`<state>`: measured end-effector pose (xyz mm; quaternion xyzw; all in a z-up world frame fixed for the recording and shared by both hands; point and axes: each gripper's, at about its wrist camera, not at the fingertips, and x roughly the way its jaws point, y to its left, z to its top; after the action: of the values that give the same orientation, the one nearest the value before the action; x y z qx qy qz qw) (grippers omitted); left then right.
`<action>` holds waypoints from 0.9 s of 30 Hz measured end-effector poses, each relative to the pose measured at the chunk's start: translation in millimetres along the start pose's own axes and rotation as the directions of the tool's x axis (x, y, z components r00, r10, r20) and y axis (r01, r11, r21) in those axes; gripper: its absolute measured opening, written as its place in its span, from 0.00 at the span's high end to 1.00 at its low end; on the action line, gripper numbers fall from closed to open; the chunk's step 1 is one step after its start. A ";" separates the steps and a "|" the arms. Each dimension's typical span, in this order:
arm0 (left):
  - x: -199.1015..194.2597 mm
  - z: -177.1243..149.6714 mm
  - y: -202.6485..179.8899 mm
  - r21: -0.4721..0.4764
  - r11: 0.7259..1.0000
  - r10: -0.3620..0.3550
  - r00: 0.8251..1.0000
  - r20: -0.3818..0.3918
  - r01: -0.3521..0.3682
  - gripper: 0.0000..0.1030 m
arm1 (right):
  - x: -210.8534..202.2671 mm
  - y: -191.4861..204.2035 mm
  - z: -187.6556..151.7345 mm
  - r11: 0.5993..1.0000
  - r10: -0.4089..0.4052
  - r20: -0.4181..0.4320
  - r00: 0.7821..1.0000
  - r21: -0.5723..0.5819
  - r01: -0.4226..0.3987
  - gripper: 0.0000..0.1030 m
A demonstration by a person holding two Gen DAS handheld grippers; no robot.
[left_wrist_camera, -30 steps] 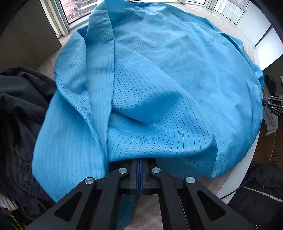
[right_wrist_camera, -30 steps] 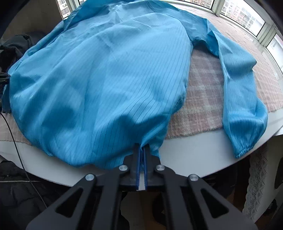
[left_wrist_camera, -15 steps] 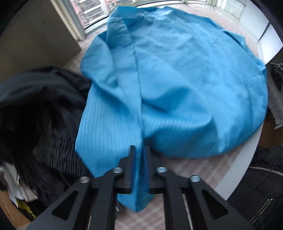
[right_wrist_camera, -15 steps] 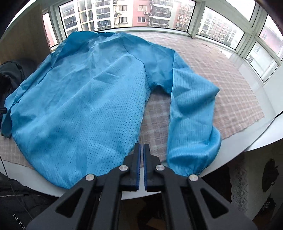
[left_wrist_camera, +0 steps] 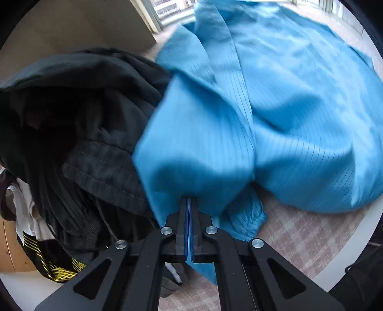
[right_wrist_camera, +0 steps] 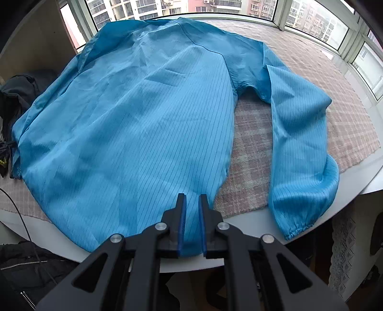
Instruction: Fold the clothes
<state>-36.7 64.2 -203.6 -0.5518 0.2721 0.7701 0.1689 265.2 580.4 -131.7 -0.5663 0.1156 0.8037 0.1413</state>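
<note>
A blue pinstriped shirt (right_wrist_camera: 148,114) lies back-up on the checked cloth of a round table (right_wrist_camera: 251,148). Its right sleeve (right_wrist_camera: 301,148) hangs over the table's front edge. My right gripper (right_wrist_camera: 191,203) is open a little, its fingers astride the shirt's bottom hem without clamping it. In the left wrist view my left gripper (left_wrist_camera: 190,203) is shut on a fold of the blue shirt (left_wrist_camera: 275,100), near the left sleeve cuff (left_wrist_camera: 249,220), and holds it raised over the table's left side.
A heap of black clothes (left_wrist_camera: 79,124) lies left of the shirt, with a yellow-patterned piece (left_wrist_camera: 52,265) below it. Windows (right_wrist_camera: 215,7) ring the far side. The white table rim (right_wrist_camera: 359,181) curves at the front right. A dark jacket (right_wrist_camera: 28,270) lies on the floor.
My right gripper has let go of the hem and opened slightly; the shirt has settled flat. My left gripper has pulled its fold leftward toward the black clothes.
</note>
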 end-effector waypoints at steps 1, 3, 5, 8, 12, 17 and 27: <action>-2.7 -2.1 0.5 -0.004 1.000 -0.008 1.000 -0.001 0.008 1.00 | 0.4 -0.4 -0.8 1.000 0.000 -0.003 1.000 0.002 0.000 0.90; -8.1 -6.2 1.5 -0.011 1.000 -0.024 1.000 -0.002 0.024 0.99 | 1.4 -2.2 -2.7 1.000 0.005 -0.008 1.000 0.012 -0.005 0.90; -13.5 -10.3 2.4 -0.018 0.999 -0.040 0.999 -0.002 0.040 0.90 | 2.5 -4.9 -4.7 1.000 0.009 -0.009 1.000 0.027 -0.008 0.90; -21.6 -16.5 3.9 -0.028 0.998 -0.064 0.998 -0.003 0.064 0.57 | 6.4 -7.9 -5.8 0.999 0.021 -0.017 1.000 0.046 -0.020 0.90; -22.1 -25.7 1.3 -0.044 0.996 -0.083 0.996 -0.013 0.082 0.59 | 9.7 -3.8 -4.4 0.999 0.034 -0.028 0.999 0.033 -0.033 0.90; -7.4 -35.2 -4.7 -0.073 0.995 -0.071 0.997 -0.034 0.069 0.59 | 12.4 8.2 -1.0 0.999 0.046 -0.037 0.998 -0.005 -0.046 0.90; -15.0 -20.1 26.8 -0.140 0.989 -0.045 0.998 0.037 0.050 0.99 | 10.6 9.9 -5.1 1.000 0.027 -0.035 0.999 -0.014 -0.027 0.90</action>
<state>-31.4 31.3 -188.1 -0.5554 0.2009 0.7925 0.1523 262.8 570.5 -143.2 -0.5796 0.1199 0.7964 0.1244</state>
